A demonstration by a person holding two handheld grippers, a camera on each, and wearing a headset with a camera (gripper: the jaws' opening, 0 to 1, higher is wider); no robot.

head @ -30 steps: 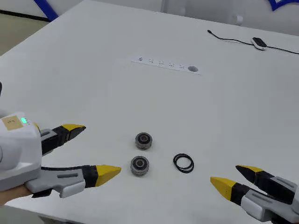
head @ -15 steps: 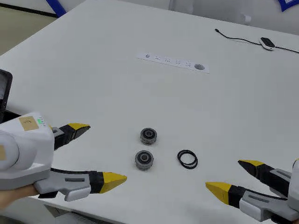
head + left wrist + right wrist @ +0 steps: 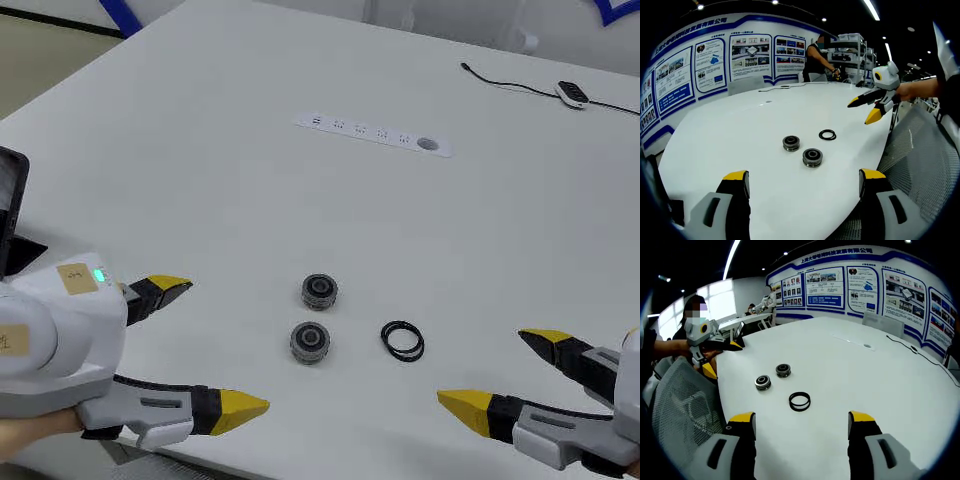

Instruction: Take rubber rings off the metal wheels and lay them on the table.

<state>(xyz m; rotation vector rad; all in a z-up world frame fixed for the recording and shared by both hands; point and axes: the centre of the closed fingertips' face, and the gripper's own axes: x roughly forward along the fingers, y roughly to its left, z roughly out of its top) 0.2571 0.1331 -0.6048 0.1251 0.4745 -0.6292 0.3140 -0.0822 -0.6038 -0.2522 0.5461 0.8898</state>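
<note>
**Left claw** (image 3: 228, 345): yours. The jaws are spread wide and empty. It is held at the near edge of the table (image 3: 200, 150), with its yellow tips pointing in toward the middle.

**Right claw** (image 3: 480, 367): yours. The jaws are likewise wide apart and empty. It is held opposite the left claw, with its tips turned back toward it.

**Near wheel** (image 3: 310, 342): a small metal wheel, flat on the table between your two claws and somewhat closer to the left one. In the left gripper view it sits just ahead of the gap between that claw's jaws.

**Far wheel** (image 3: 319, 291): the same kind, lying flat. It is just beyond the near wheel, close to it but apart.

**Rubber rings** (image 3: 402, 340): two thin black rings, overlapping and flat on the table. They lie beside the near wheel on the right claw's side and touch neither wheel. In the right gripper view they lie ahead of that claw's open jaws, nearer to it than the wheels are.

**Rings on the wheel rims**: you cannot tell at this size.

**Power strip** (image 3: 370, 133): white, flat on the table, well beyond both claws.

**Cable** (image 3: 510, 85): dark, with a small dark controller on it, at the far corner on the right claw's side, well apart from everything else.
</note>
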